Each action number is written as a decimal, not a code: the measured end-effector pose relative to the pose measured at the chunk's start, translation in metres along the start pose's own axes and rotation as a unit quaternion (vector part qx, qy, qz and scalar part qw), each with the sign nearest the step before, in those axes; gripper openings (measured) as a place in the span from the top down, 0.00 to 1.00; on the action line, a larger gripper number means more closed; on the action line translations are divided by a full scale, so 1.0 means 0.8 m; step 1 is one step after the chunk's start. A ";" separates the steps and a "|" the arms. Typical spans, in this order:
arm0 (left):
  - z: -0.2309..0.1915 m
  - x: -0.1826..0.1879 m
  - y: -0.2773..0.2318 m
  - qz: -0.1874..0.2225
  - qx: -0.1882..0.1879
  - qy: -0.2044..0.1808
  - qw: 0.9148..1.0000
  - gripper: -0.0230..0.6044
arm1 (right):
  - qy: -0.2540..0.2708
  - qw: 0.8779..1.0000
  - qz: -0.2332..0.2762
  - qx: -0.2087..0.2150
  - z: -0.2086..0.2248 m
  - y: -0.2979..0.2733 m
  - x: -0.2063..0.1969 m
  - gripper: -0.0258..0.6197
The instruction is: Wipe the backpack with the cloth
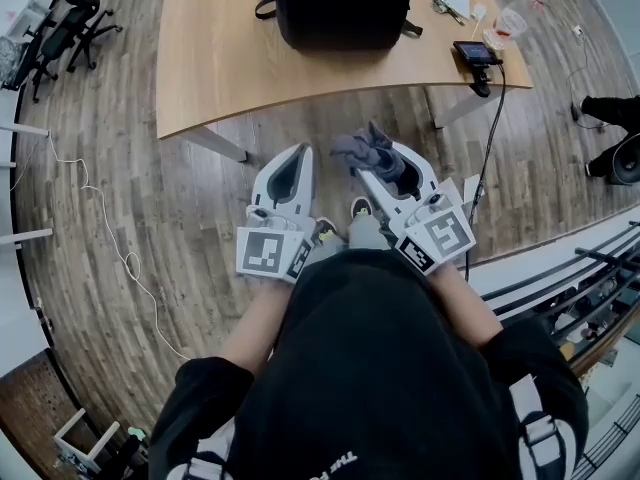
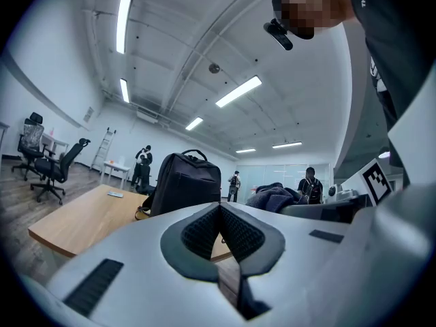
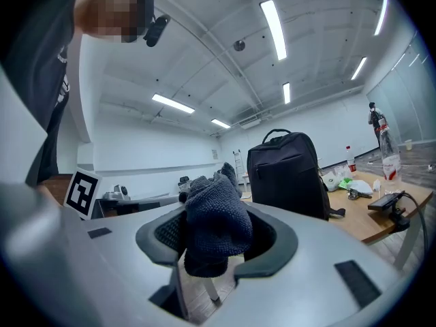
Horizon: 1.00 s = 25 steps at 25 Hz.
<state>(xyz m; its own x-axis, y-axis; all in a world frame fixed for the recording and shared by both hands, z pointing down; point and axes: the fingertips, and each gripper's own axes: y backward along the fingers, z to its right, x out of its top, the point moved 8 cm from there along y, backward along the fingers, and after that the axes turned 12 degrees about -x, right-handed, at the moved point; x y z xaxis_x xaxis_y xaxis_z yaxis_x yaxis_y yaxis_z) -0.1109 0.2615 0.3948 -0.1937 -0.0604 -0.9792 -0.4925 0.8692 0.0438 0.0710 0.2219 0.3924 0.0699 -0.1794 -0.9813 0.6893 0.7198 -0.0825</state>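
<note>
Backpack (image 1: 340, 3): black fabric, upright on the far part of the light wooden tabletop (image 1: 230, 68), well apart from both grippers.
Cloth (image 3: 215, 213): dark grey-blue knitted fabric, bunched up, pinched between the fingers of the right gripper (image 3: 218, 245), its loose end sticking out past their tips.
Right gripper: white plastic, fingers clamped on the cloth, held level over the floor short of the tabletop's near edge, pointing toward the backpack, just beside the left gripper (image 1: 297, 153).
Left gripper: white plastic, fingers closed together with nothing between them, also level.
Tabletop clutter: clear plastic bottle (image 1: 510, 23) and black device with a cable (image 1: 473, 53) near the right edge.
Floor (image 1: 150, 218): grey-brown wood planks, thin white cable (image 1: 105, 233) trailing across at left.
Room: 2 black office chairs (image 2: 51, 165) at far left.
</note>
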 end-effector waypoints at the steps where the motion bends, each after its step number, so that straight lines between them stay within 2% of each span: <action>1: -0.001 -0.001 -0.001 -0.001 0.001 0.000 1.000 0.94 | -0.002 1.000 0.001 0.002 0.001 -0.001 0.000 0.68; 11: -0.002 -0.006 -0.020 -0.006 0.018 0.009 1.000 0.94 | -0.007 1.000 -0.011 0.021 0.021 -0.012 -0.001 0.68; 25: -0.002 -0.010 -0.137 -0.025 0.025 -0.008 0.999 0.94 | -0.027 0.999 -0.009 0.033 0.134 -0.046 0.004 0.68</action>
<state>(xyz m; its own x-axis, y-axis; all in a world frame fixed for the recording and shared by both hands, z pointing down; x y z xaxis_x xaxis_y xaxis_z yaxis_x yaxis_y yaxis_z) -0.0571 0.1660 0.3978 -0.1555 -0.0974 -0.9830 -0.4586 0.8885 -0.0155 0.1231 0.1230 0.4110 0.0944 -0.2287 -0.9689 0.7370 0.6703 -0.0864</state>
